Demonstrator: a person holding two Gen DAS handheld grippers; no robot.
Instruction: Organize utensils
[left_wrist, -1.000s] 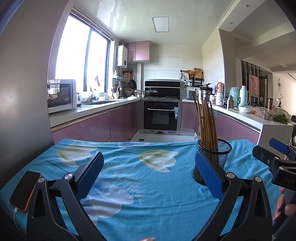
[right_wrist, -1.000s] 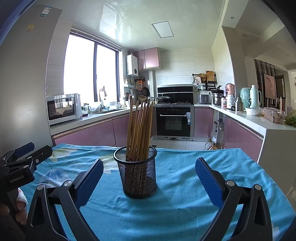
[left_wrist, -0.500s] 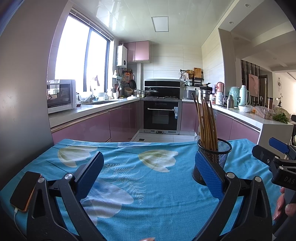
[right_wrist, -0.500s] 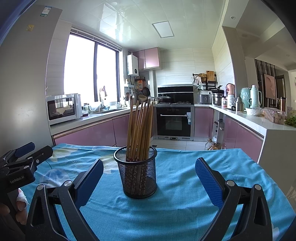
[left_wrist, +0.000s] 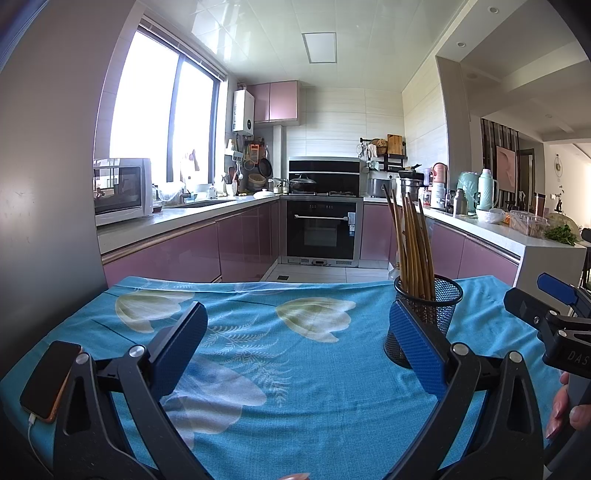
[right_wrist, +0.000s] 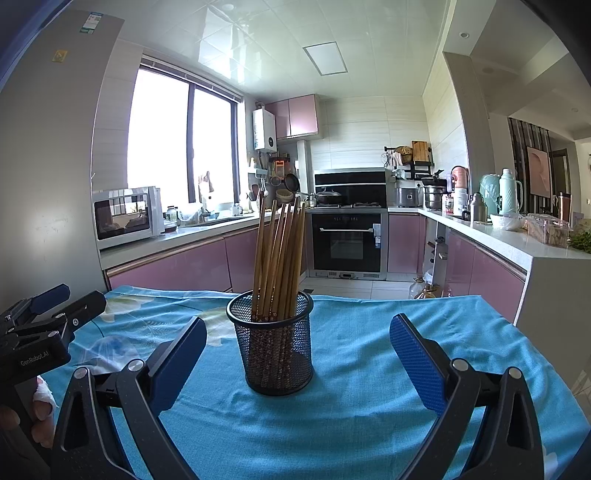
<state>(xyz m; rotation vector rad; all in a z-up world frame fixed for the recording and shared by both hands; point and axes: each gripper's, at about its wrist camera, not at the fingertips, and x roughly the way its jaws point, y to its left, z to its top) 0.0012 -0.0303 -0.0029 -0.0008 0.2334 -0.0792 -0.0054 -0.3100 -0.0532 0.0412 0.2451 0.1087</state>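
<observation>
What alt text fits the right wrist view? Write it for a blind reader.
A black mesh cup of upright wooden chopsticks stands on a blue floral tablecloth, between the open right gripper fingers. The left gripper shows at left, a pink kitchen behind.

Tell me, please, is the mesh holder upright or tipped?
Upright: the mesh holder stands on its base on the tablecloth, chopsticks rising from its open top.

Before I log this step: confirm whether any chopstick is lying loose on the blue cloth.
No. Every chopstick visible stands inside the mesh holder; the blue cloth around it shows none.
</observation>
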